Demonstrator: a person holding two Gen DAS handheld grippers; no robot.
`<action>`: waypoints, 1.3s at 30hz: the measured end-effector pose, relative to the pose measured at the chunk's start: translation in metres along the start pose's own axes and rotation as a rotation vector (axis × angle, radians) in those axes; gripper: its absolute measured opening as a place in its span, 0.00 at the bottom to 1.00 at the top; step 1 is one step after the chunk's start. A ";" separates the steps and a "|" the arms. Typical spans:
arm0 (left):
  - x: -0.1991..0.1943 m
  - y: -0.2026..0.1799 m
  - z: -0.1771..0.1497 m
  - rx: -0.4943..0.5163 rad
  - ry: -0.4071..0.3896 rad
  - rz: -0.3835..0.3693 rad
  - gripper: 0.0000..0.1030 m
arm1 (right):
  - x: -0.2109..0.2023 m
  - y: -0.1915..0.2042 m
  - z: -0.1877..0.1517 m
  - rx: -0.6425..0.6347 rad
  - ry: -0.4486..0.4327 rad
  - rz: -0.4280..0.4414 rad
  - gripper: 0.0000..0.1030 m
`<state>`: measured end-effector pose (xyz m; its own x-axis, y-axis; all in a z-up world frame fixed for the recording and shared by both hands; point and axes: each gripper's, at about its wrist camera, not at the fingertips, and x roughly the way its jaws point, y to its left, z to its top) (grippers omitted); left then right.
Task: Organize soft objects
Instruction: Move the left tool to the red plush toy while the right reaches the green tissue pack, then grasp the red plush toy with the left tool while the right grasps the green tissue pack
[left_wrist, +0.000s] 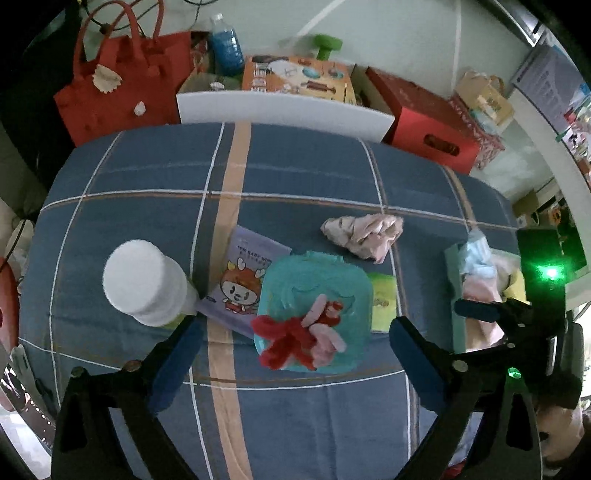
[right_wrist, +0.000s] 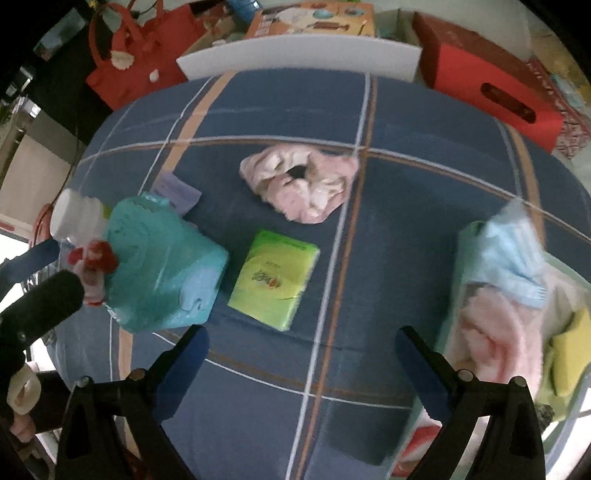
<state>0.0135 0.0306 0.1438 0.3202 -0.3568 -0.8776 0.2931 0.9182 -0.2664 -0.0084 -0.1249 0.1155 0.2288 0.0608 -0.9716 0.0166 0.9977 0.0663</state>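
Red-and-pink plush toy flat on teal box, lengthwise crosswise

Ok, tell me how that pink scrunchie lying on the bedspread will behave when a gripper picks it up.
The pink scrunchie is a ring of crumpled, gathered cloth, so it will probably be floppy and sag from whichever fold is pinched. It looks light for its size. Lying flat and loose on the bedspread, it seems unlikely to roll or slip, and pinching too low might catch the sheet as well.
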 end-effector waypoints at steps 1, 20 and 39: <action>0.003 0.000 -0.001 0.003 0.010 -0.003 0.87 | 0.004 0.002 0.000 -0.003 0.004 0.002 0.99; 0.014 0.011 -0.003 -0.058 0.024 -0.053 0.45 | 0.043 0.013 0.012 -0.044 -0.007 -0.020 0.97; 0.004 0.022 -0.005 -0.089 0.005 -0.081 0.43 | 0.045 0.015 0.002 -0.070 -0.012 -0.016 0.53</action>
<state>0.0166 0.0498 0.1330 0.2941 -0.4300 -0.8536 0.2369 0.8980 -0.3708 0.0036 -0.1075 0.0732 0.2409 0.0448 -0.9695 -0.0478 0.9983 0.0343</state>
